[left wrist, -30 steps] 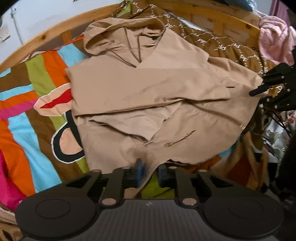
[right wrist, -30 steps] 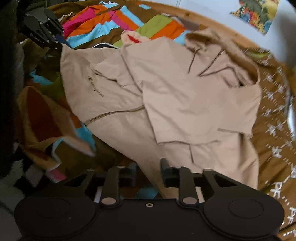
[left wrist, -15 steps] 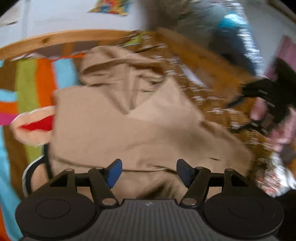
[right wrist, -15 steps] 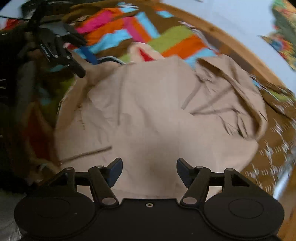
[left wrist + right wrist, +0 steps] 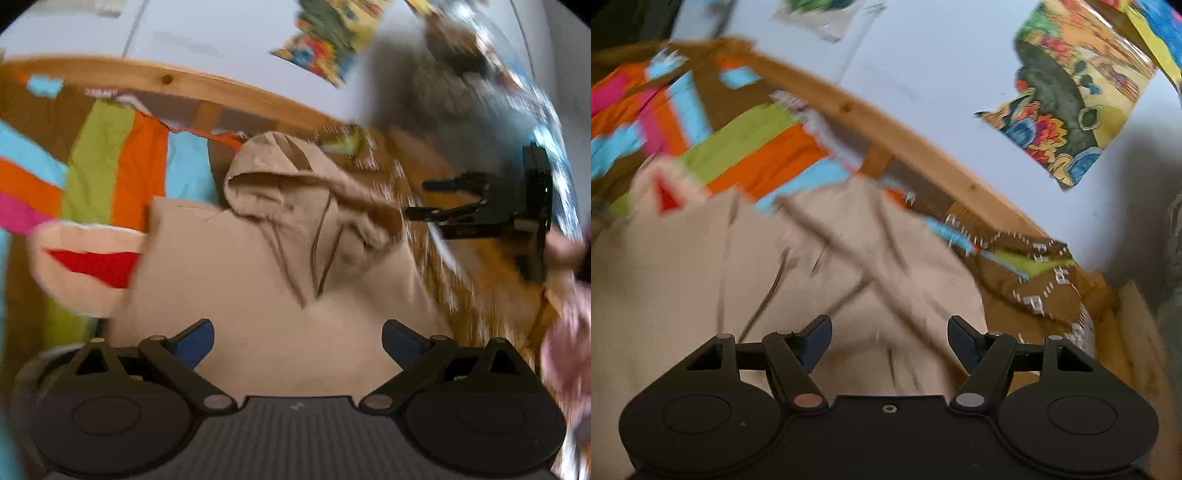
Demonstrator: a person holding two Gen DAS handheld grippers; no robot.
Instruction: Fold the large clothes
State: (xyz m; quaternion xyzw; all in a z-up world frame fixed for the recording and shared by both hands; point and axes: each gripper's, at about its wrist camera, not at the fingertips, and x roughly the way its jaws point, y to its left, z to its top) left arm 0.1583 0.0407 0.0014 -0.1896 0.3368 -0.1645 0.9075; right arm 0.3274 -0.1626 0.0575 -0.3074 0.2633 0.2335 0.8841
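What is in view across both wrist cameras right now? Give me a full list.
hoodie: one, tan, lying on the bed with its hood toward the headboard
striped bedspread: one, orange, green, blue, pink and brown, under the hoodie to the left
patterned brown blanket: one, brown with white marks, right of the hoodie
headboard: one, light wood, along the wall
wall pictures: at least two, multicoloured, on the white wall
pink fabric: one, blurred, far right of the left wrist view
left gripper: one, black with blue fingers, open over the hoodie
right gripper: one, black, open above the hoodie
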